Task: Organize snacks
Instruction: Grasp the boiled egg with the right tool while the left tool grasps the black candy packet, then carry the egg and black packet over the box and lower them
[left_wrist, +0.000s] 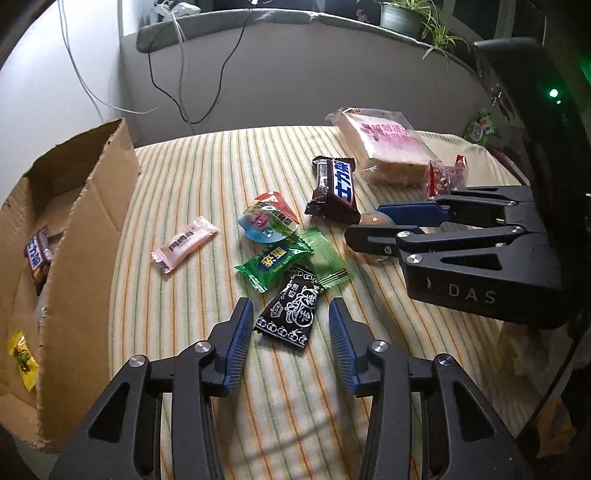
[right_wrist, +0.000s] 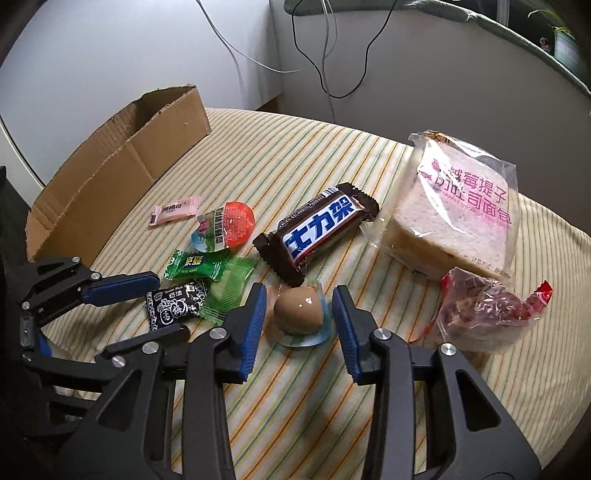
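Your left gripper (left_wrist: 291, 321) stands open around the black candy (left_wrist: 290, 312), untouched, right of the cardboard box (left_wrist: 88, 229). Your right gripper (right_wrist: 299, 310) stands open around the brown jelly cup (right_wrist: 299, 312), farther right of that box.

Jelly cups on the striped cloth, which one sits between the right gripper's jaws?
The brown jelly cup, beside the chocolate bar. The other jelly cup is red and lies farther off, near the pink candy.

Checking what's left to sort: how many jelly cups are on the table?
2: a red jelly cup beside the chocolate bar, a brown jelly cup between the right tool's fingers. Others may be hidden.
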